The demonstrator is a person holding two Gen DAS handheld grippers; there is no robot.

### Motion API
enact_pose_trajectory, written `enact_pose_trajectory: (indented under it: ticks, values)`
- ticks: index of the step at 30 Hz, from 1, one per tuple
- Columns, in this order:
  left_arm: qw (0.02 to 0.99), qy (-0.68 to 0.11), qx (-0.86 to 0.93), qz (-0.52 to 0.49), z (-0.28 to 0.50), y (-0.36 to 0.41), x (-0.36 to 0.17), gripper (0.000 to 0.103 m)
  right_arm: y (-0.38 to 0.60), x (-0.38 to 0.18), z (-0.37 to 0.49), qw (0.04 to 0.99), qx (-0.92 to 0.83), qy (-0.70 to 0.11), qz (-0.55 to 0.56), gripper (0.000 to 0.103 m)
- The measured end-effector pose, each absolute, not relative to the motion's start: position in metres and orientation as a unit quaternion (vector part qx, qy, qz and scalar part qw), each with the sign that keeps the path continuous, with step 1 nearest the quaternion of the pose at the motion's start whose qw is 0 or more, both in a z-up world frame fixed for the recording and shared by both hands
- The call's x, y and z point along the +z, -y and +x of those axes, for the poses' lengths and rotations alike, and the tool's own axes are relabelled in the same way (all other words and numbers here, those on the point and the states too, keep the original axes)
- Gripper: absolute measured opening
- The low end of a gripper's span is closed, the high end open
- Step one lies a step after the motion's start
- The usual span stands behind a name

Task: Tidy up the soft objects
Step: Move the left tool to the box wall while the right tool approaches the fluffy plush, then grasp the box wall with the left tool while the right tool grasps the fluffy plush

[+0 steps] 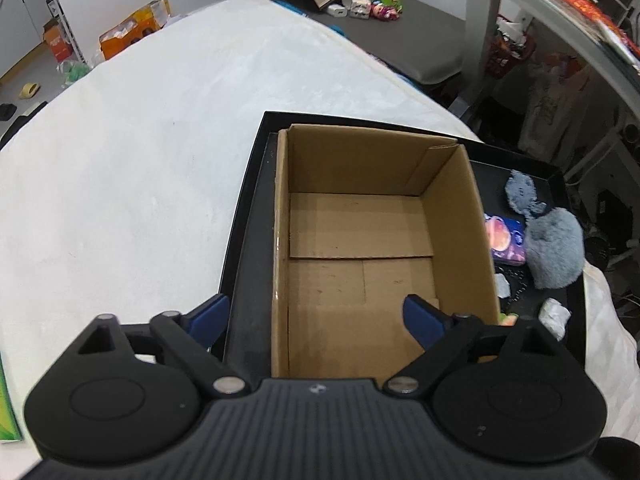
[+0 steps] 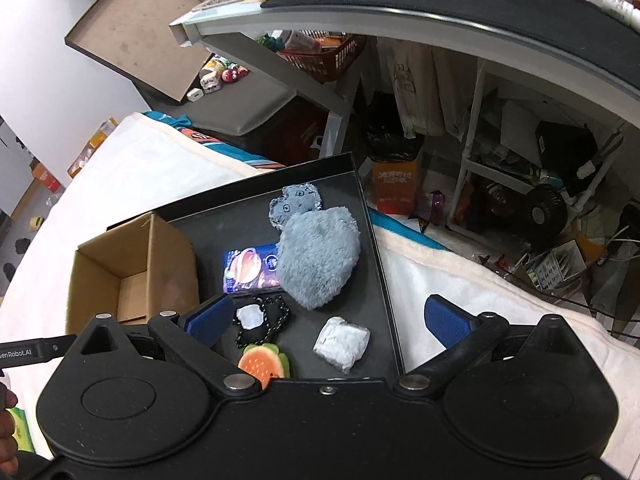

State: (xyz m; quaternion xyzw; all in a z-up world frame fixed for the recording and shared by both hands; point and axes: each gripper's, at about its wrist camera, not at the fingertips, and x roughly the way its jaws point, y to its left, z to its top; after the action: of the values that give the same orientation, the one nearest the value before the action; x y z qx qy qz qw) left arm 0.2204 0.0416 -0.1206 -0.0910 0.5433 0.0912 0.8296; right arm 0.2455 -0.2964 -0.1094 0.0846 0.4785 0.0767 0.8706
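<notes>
My left tongs [image 1: 316, 312] hang released and empty over the near left wall of the empty cardboard box [image 1: 360, 240]. My right tongs [image 2: 328, 320], also released and empty, are nearer the soft toys: the grey plush heart [image 2: 318, 256] lies just ahead in the black tray [image 2: 372, 216], its point toward me.

A white blanketed bed [image 1: 140, 140] carries a black tray [image 2: 384, 280].
</notes>
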Motion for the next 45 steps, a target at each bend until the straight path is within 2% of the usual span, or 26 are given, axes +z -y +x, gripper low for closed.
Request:
enact_pose_trajectory:
  ticks: [11, 16, 18, 21, 34, 36, 37, 38, 45]
  values:
    - [0.809, -0.568, 0.115, -0.095, 0.244, -0.054, -0.151, 0.062, 0.296, -0.131, 0.278, 0.865, 0.068, -0.489, 0.085, 0.102]
    - [0.800, -0.579, 0.123, -0.095, 0.250, -0.057, -0.163, 0.037, 0.295, -0.140, 0.287, 0.864, 0.072, -0.489, 0.097, 0.098]
    - [0.800, -0.579, 0.127, -0.097, 0.250, -0.059, -0.165, 0.021, 0.294, -0.143, 0.291, 0.863, 0.074, -0.489, 0.100, 0.097]
    - [0.799, -0.579, 0.127, -0.099, 0.253, -0.063, -0.168, 0.011, 0.292, -0.147, 0.297, 0.864, 0.071, -0.489, 0.099, 0.095]
    - [0.806, -0.573, 0.118, -0.094, 0.250, -0.065, -0.165, 0.009, 0.262, -0.178, 0.311, 0.851, 0.074, -0.516, 0.059, 0.094]
    - [0.806, -0.573, 0.117, -0.092, 0.247, -0.063, -0.163, 0.009, 0.259, -0.184, 0.311, 0.850, 0.077, -0.519, 0.057, 0.082]
    - [0.806, -0.573, 0.118, -0.092, 0.246, -0.063, -0.162, 0.009, 0.259, -0.186, 0.311, 0.847, 0.077, -0.523, 0.058, 0.066]
    - [0.805, -0.574, 0.119, -0.091, 0.244, -0.063, -0.162, 0.009, 0.259, -0.189, 0.311, 0.842, 0.079, -0.529, 0.062, 0.057]
    - [0.804, -0.577, 0.116, -0.091, 0.238, -0.062, -0.160, 0.009, 0.264, -0.179, 0.301, 0.848, 0.089, -0.516, 0.081, 0.050]
